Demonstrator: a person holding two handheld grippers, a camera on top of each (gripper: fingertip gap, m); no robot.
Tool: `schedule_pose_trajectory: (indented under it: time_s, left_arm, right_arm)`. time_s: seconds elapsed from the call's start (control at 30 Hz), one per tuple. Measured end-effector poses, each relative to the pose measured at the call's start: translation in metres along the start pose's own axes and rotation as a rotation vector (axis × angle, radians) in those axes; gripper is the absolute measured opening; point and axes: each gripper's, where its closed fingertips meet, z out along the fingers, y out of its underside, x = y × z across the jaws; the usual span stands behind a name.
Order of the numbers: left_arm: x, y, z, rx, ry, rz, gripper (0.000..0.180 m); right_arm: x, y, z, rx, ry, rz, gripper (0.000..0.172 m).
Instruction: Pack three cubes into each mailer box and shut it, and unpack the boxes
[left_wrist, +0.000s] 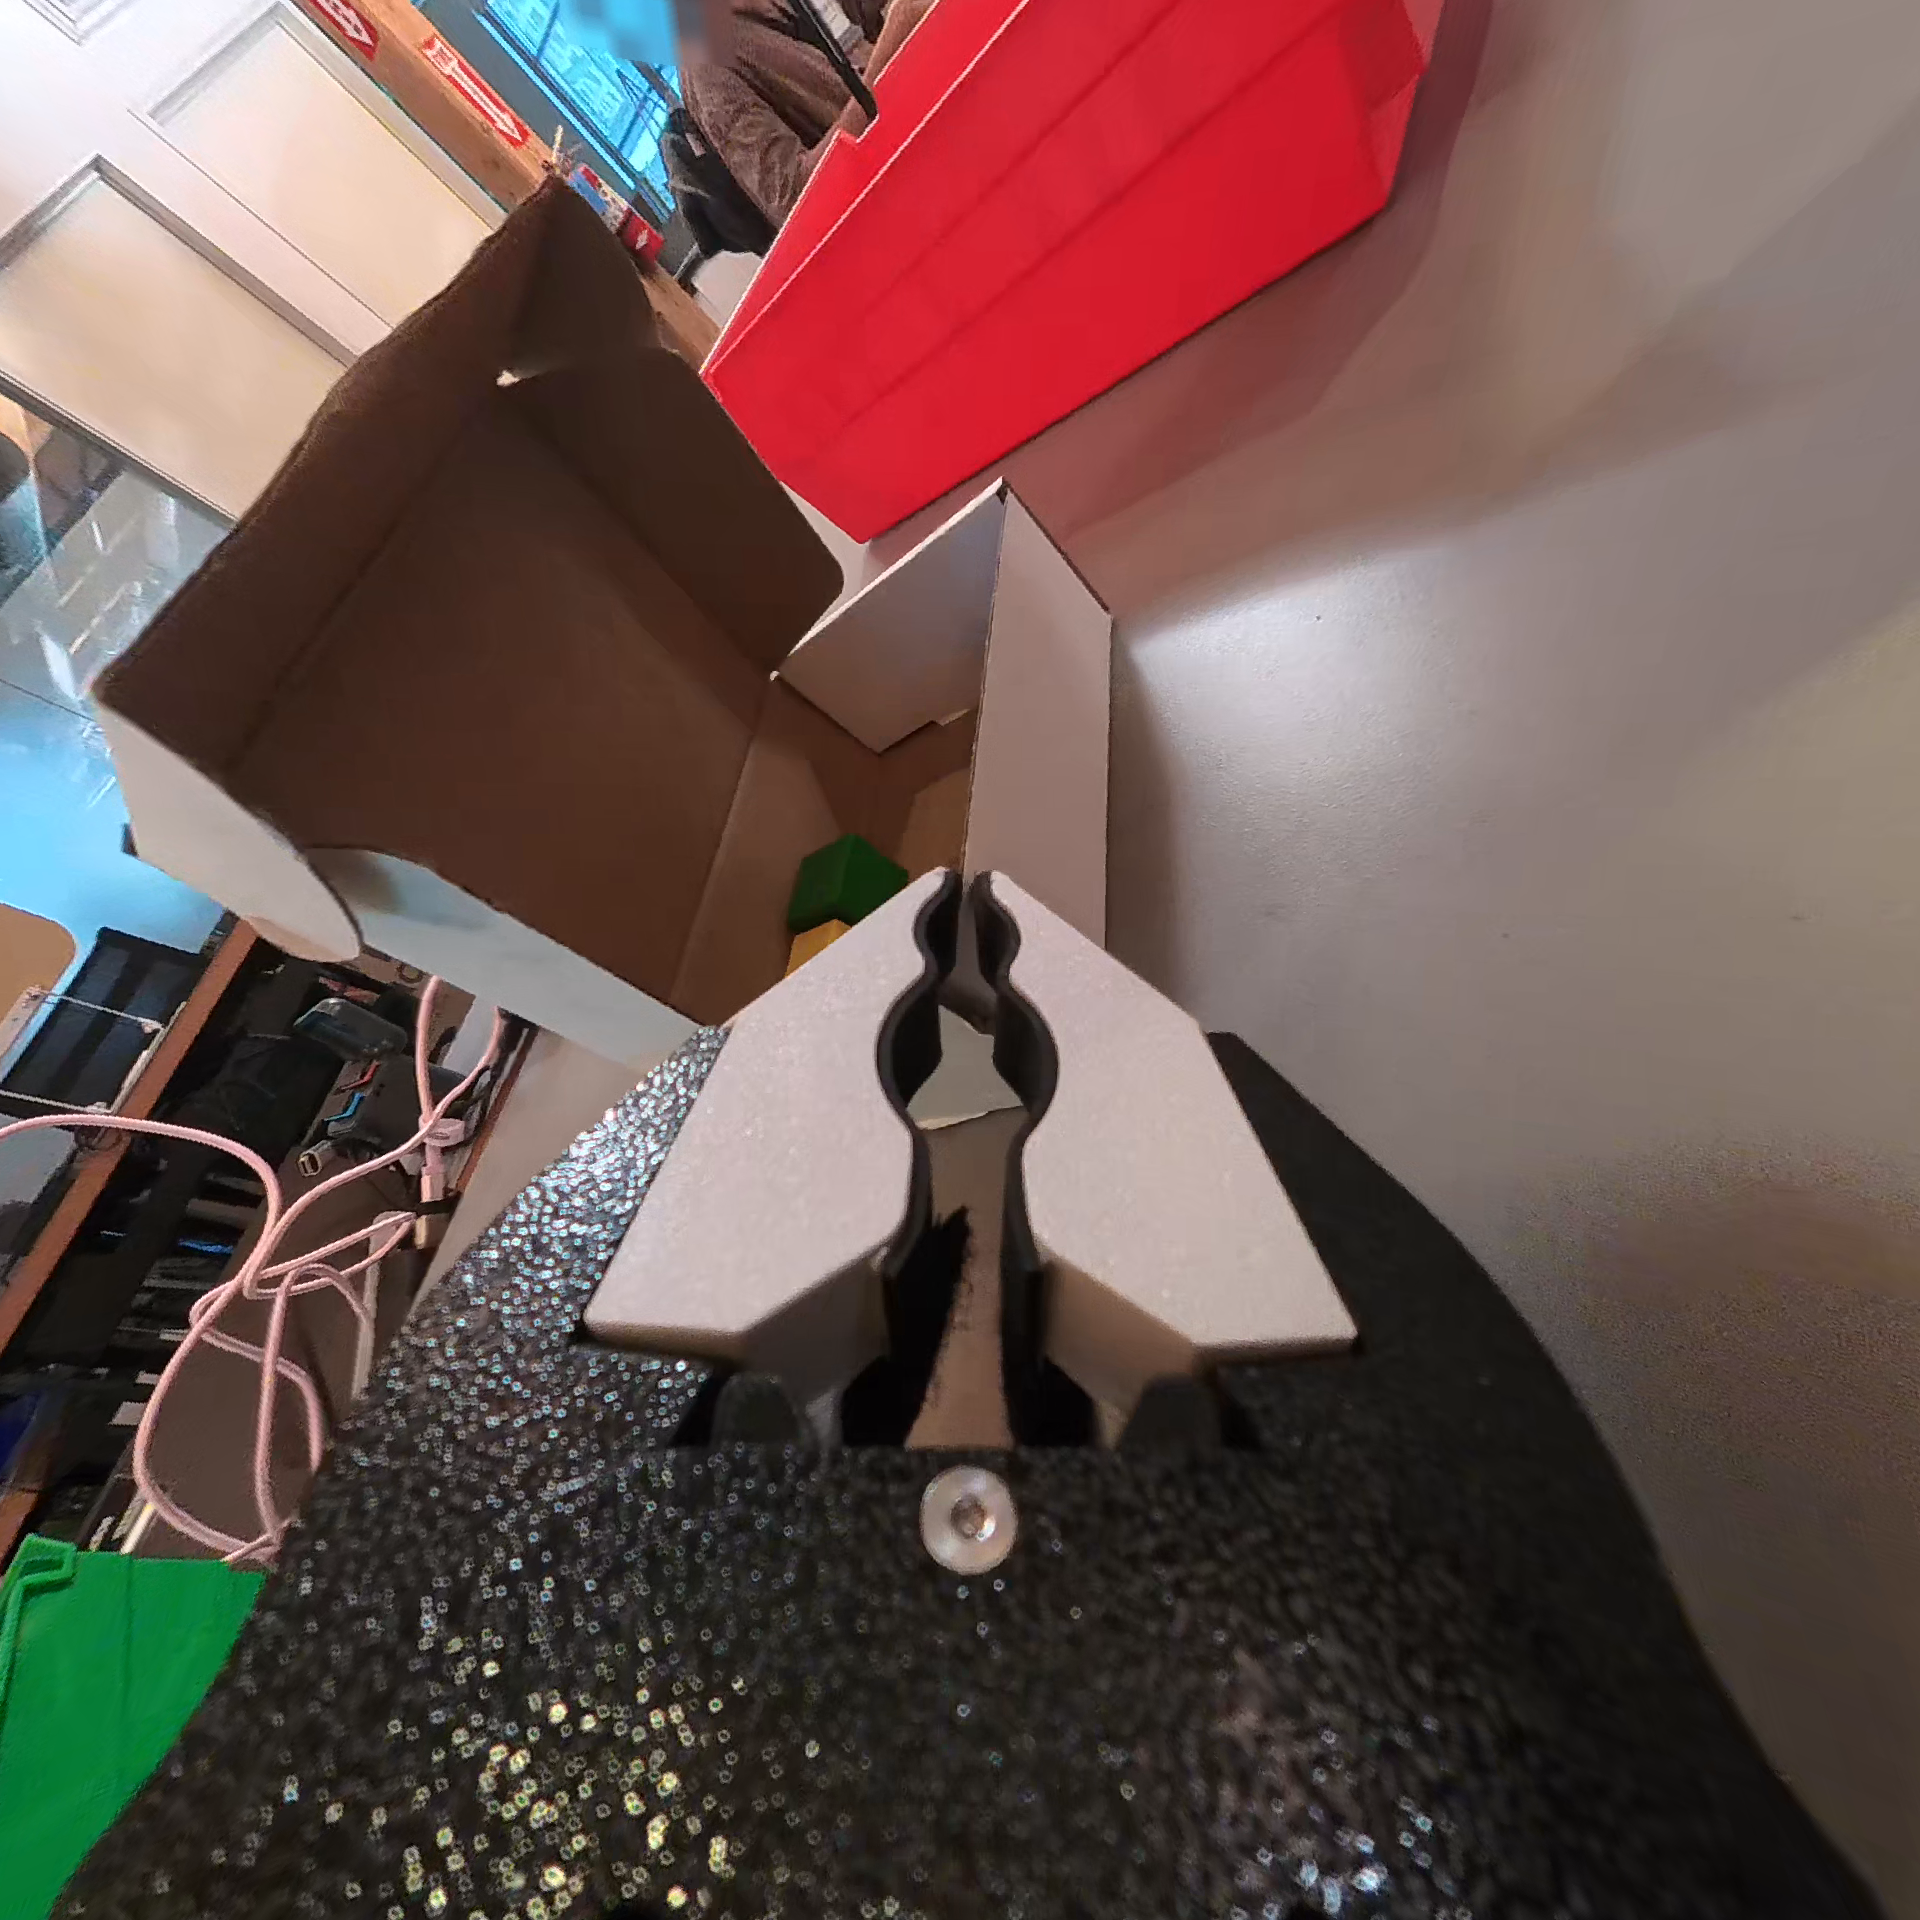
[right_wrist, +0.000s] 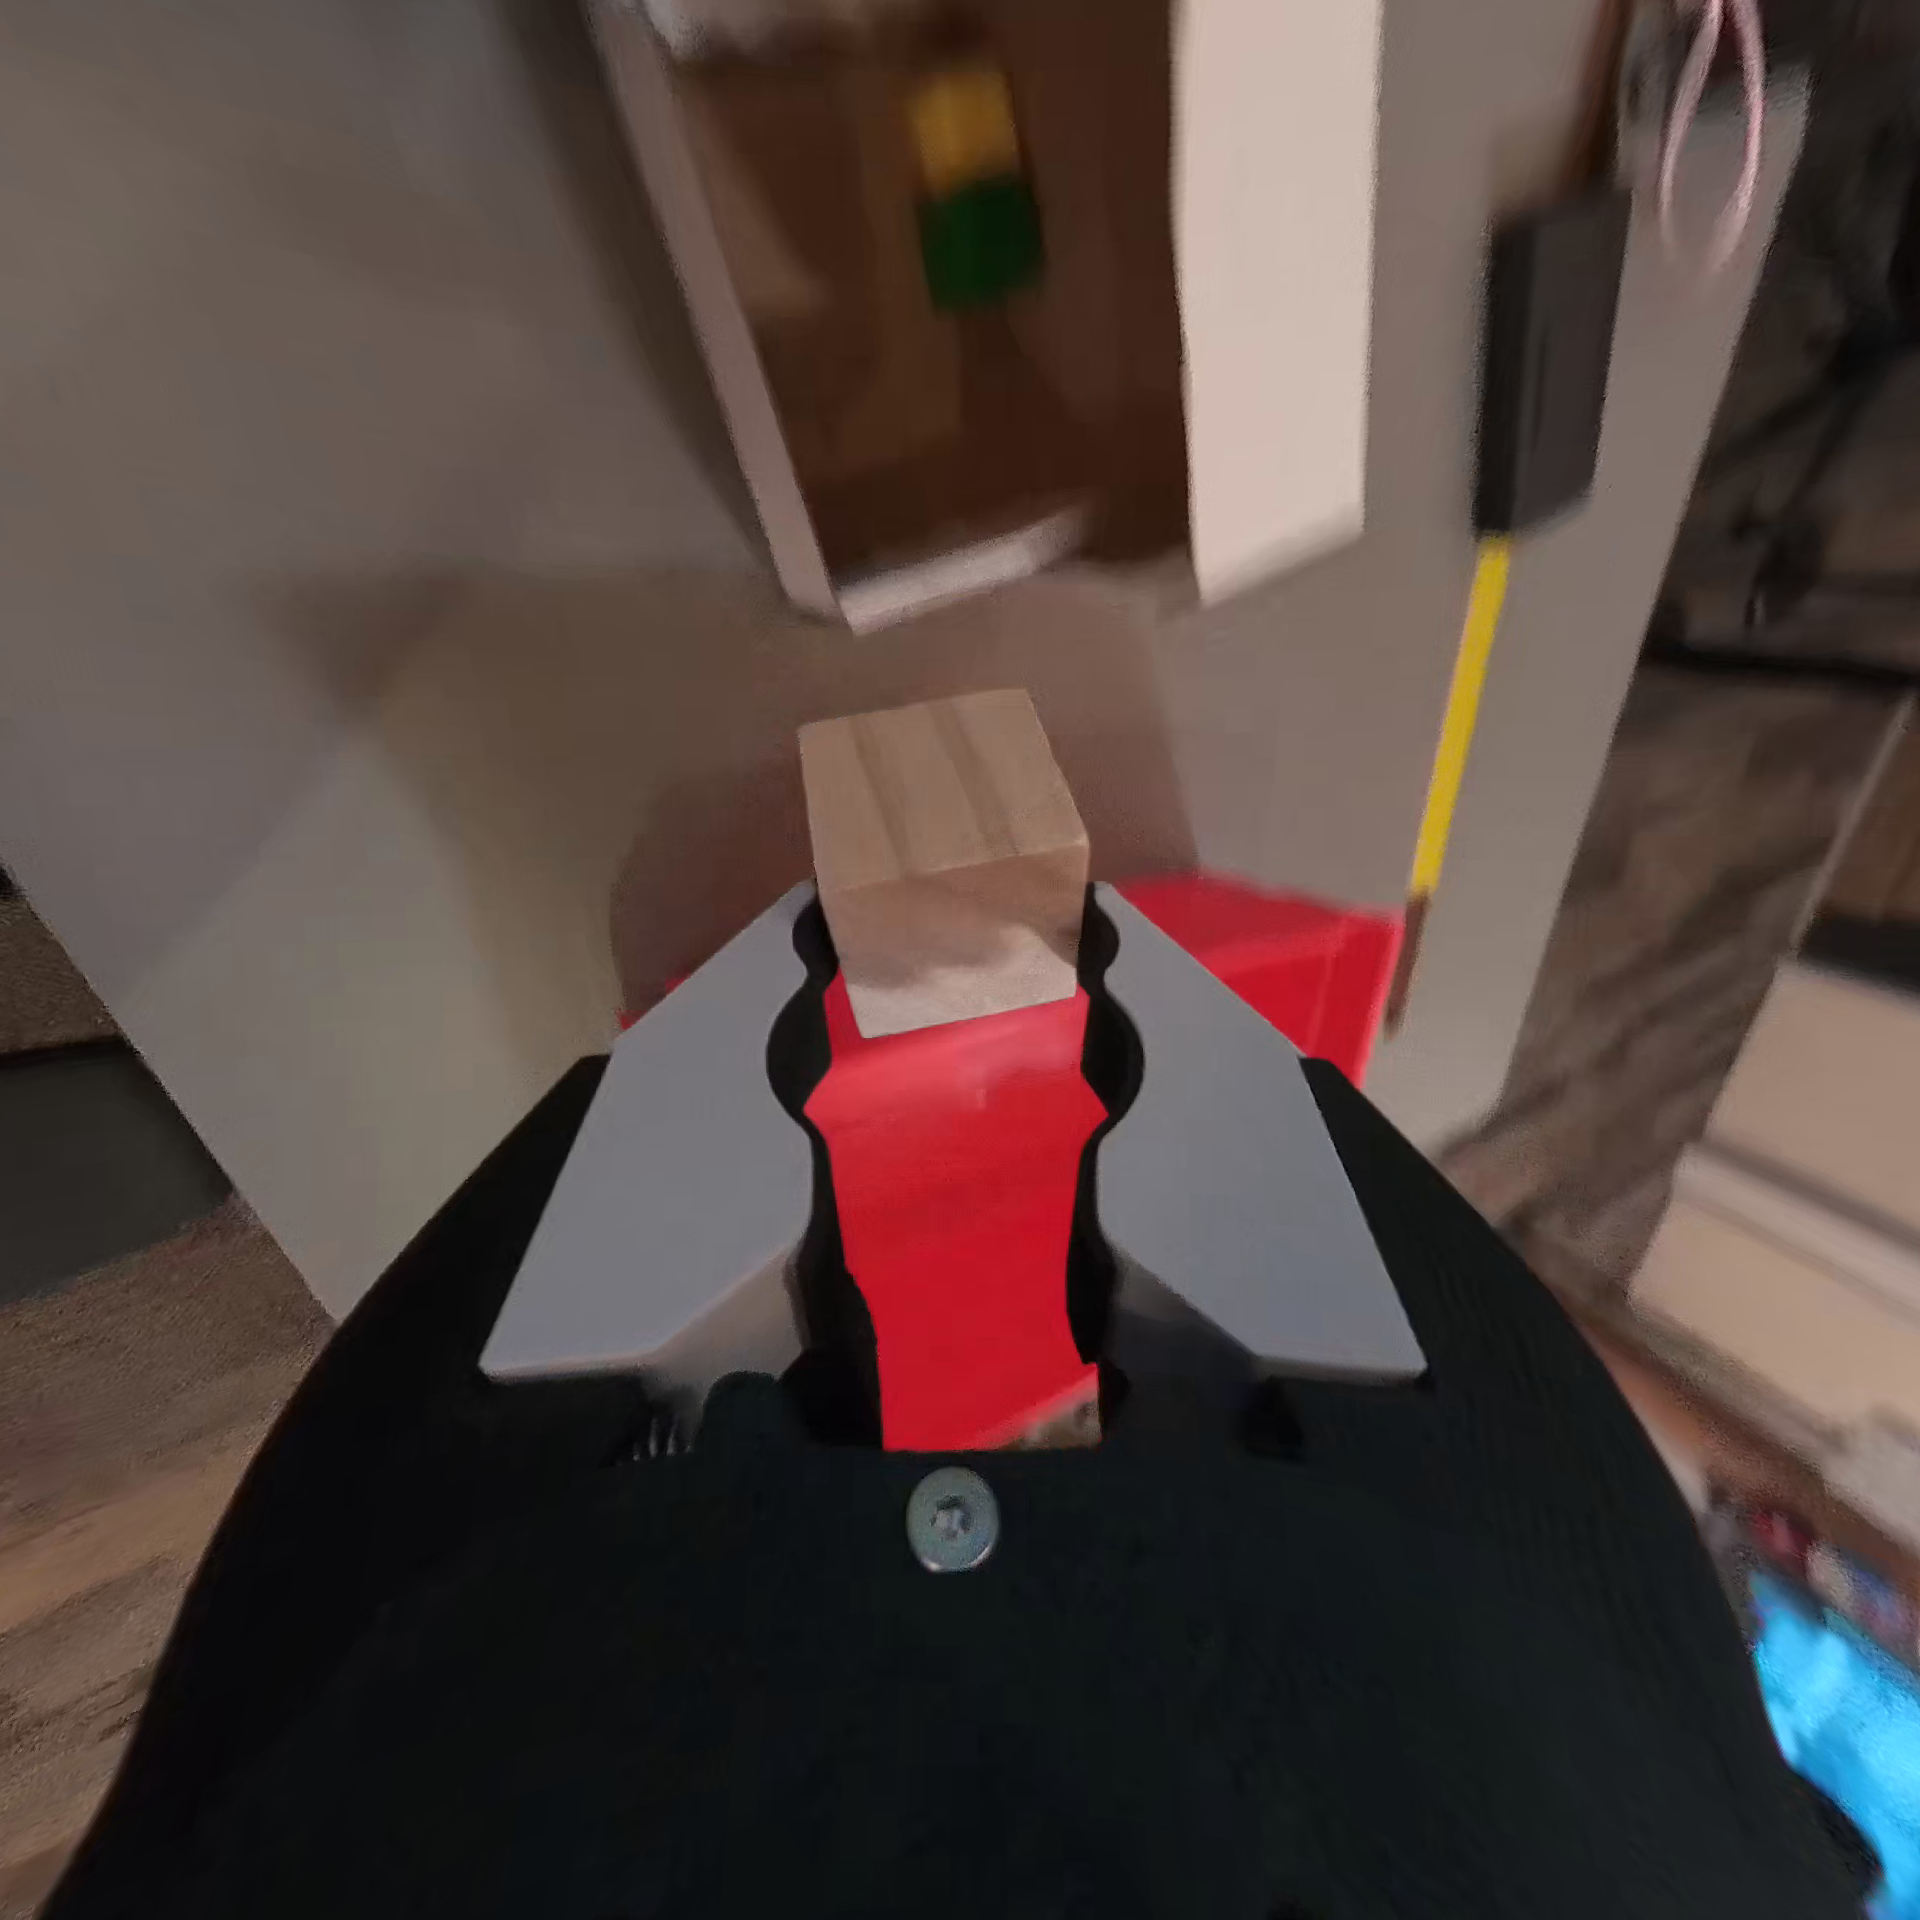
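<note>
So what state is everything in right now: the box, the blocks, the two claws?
Mailer box: open, lid flap raised.
Green cube: inside the box, beside the yellow one.
Yellow cube: inside the box, mostly hidden.
Wooden cube: held off the table, outside the box.
Right claw: shut on the wooden cube.
Left claw: shut at the box's side wall; whether it pinches the wall is unclear.
Red bin: resting on the table.
</note>
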Motion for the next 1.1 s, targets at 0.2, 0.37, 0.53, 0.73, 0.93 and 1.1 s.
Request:
schedule_pose_trajectory:
  time_s: [0.2, 0.37, 0.53, 0.73, 0.93, 1.1]
  left_arm:
    - [0.0, 0.0, 0.001, -0.001, -0.004, 0.005, 0.001]
    - [0.0, 0.0, 0.001, 0.0, -0.005, 0.011, 0.001]
    - [0.0, 0.0, 0.001, 0.0, -0.006, 0.016, 0.001]
    - [0.0, 0.0, 0.001, -0.003, -0.008, 0.026, 0.001]
    - [0.0, 0.001, 0.001, -0.009, -0.012, 0.041, 0.001]
    - [0.0, 0.001, 0.001, -0.014, -0.018, 0.06, 0.001]
  right_arm:
    - [0.009, 0.146, 0.013, -0.394, -0.012, 0.206, 0.046]
    - [-0.021, 0.21, 0.045, -0.546, -0.135, 0.235, 0.046]
    - [-0.035, 0.23, 0.064, -0.574, -0.18, 0.237, 0.046]
    - [-0.049, 0.245, 0.079, -0.633, -0.239, 0.144, 0.046]
    - [-0.062, 0.255, 0.091, -0.642, -0.314, 0.131, 0.046]
    - [-0.065, 0.259, 0.094, -0.661, -0.337, 0.111, 0.046]
